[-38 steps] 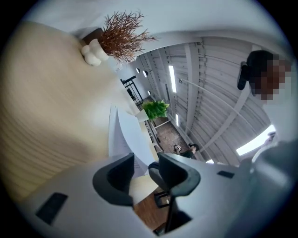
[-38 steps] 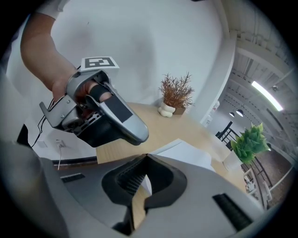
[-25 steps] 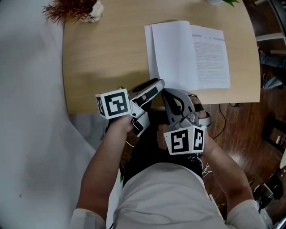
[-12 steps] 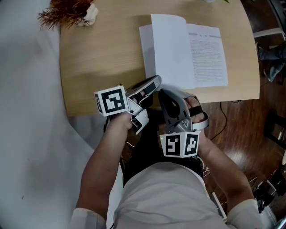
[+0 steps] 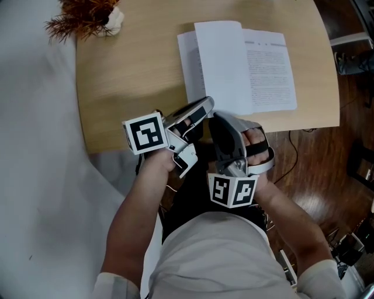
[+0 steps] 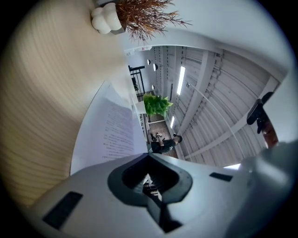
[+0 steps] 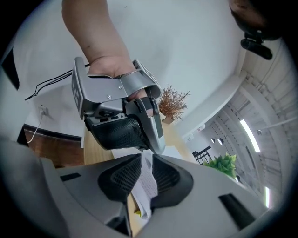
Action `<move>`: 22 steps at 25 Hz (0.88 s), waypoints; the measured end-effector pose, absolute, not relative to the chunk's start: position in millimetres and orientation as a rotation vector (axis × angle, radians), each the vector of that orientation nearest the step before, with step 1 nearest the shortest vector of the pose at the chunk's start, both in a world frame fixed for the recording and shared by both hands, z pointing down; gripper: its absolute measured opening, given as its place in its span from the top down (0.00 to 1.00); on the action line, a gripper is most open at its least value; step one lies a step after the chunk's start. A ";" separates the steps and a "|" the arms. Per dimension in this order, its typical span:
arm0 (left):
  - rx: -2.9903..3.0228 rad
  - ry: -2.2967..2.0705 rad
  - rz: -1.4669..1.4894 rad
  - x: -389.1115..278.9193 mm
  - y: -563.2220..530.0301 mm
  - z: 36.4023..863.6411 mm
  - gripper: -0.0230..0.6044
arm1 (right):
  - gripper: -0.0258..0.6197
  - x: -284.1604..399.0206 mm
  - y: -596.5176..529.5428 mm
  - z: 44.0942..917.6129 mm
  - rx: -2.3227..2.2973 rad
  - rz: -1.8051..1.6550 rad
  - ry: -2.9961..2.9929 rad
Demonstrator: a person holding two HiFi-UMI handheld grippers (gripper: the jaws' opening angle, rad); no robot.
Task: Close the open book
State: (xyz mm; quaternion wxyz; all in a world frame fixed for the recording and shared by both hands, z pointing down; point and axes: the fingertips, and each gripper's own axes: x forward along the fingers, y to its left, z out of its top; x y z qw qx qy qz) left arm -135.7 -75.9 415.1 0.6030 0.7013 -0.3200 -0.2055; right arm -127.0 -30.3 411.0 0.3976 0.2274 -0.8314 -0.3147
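The open book [image 5: 266,70] lies on the wooden table [image 5: 128,76], printed page to the right, with a blank leaf [image 5: 219,64] arching up near the spine. My left gripper [image 5: 205,106] hovers at the book's near left corner, jaws shut with nothing between them. From the left gripper view, the closed tips [image 6: 149,155] point across the printed page [image 6: 109,135]. My right gripper [image 5: 219,120] is just beside it at the table's front edge. Its jaws [image 7: 146,157] stand a narrow gap apart, a page showing through, and the left gripper [image 7: 156,142] is right ahead.
A dried plant with a white base [image 5: 82,17] sits at the table's far left corner. A green plant [image 6: 156,103] stands beyond the far edge. Wooden floor and a cable [image 5: 292,157] lie to the right, and the person's torso is close below the grippers.
The right gripper has rolled, so its marker cube shows different faces. The left gripper has lifted slightly toward the book's near corner.
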 end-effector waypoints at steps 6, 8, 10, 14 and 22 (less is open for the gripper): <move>1.618 -0.743 -0.469 -130.3 -75.7 411.4 0.97 | 0.96 -124.1 -34.3 403.4 0.609 -0.853 -2.103; 1.632 -0.748 -0.467 -129.6 -75.5 409.8 0.97 | 0.96 -122.9 -34.6 400.7 0.612 -0.843 -2.122; 1.657 -0.757 -0.484 -131.0 -76.0 406.1 0.97 | 0.96 -121.2 -35.2 396.9 0.619 -0.830 -2.142; 1.702 -0.814 -0.551 -145.7 -77.6 396.0 0.97 | 0.96 -113.7 -39.4 387.0 0.651 -0.820 -2.163; 1.894 -0.951 -0.550 -157.4 -73.0 367.2 0.97 | 0.96 -89.8 -51.1 378.9 0.710 -0.798 -2.156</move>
